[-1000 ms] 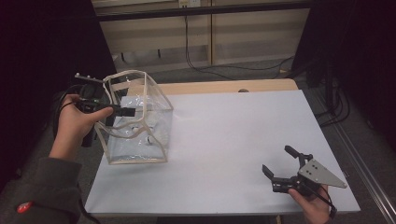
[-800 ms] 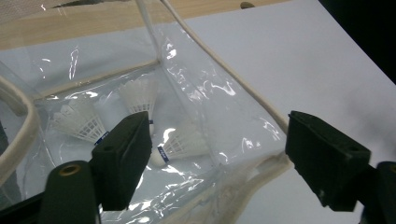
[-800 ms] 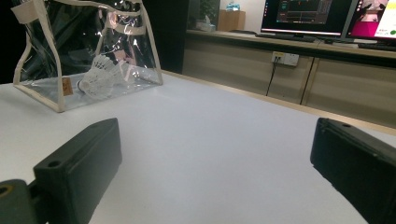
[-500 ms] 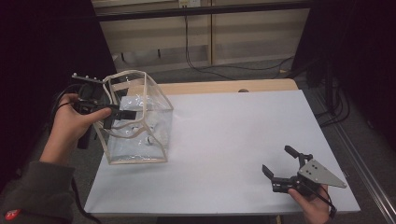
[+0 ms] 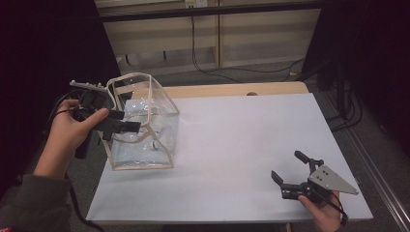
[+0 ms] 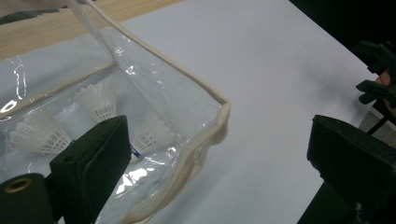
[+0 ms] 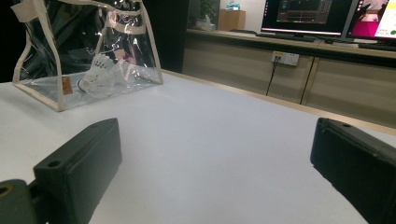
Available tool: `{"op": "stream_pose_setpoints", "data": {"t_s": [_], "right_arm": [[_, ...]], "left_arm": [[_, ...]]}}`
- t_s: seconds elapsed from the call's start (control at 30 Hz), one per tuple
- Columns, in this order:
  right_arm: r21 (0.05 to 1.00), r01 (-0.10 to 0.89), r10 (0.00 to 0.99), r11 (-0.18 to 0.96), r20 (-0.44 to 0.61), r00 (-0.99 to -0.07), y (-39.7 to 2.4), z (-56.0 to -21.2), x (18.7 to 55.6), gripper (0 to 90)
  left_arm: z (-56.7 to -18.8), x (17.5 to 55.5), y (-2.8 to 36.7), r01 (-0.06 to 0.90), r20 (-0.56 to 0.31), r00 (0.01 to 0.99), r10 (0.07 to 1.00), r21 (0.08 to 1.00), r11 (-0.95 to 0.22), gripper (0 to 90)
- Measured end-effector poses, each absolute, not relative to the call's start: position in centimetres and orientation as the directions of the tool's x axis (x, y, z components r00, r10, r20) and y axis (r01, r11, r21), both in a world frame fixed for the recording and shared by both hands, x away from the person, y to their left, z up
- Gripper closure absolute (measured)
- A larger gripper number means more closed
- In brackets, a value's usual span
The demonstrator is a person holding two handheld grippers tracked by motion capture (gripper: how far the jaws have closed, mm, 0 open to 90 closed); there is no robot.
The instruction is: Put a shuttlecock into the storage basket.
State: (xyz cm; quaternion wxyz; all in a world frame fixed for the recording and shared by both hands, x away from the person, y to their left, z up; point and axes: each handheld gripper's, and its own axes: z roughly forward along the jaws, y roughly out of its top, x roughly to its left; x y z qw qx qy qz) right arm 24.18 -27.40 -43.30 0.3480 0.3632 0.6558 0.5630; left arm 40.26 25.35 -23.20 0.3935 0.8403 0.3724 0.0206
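Note:
A clear plastic bag (image 5: 145, 125) with cream trim stands open-topped at the table's left, with white shuttlecocks (image 6: 95, 100) lying inside it. My left gripper (image 5: 133, 126) reaches over the bag's near rim. Its jaws have just been opening and now stand wide; the bag's trimmed corner (image 6: 219, 126) lies between them, untouched by the pads. In the right gripper view the bag (image 7: 88, 51) and a shuttlecock (image 7: 95, 70) show far off at the left. My right gripper (image 5: 289, 166) rests low at the table's near right, open with nothing between its jaws, pointing toward the bag.
A white sheet (image 5: 241, 135) covers the table, with a wooden strip (image 5: 217, 90) along its far edge. Beyond are low cabinets and floor cables (image 5: 227, 67). Lit monitors (image 7: 308, 16) stand on a counter in the right gripper view.
The left gripper's jaws have spread apart at the bag's rim, and the hand has shifted slightly. The right gripper has stayed put.

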Motion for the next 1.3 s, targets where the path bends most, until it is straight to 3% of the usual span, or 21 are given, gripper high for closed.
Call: {"op": "stream_pose_setpoints", "data": {"t_s": [1.3], "right_arm": [[0.992,0.075,0.863,0.101,-0.05,-0.502,-27.1,-43.0,24.0,2.1]], "left_arm": [[-25.0,37.8,24.6,0.572,-0.281,0.782,0.556,0.676,-0.464,5.3]]}}
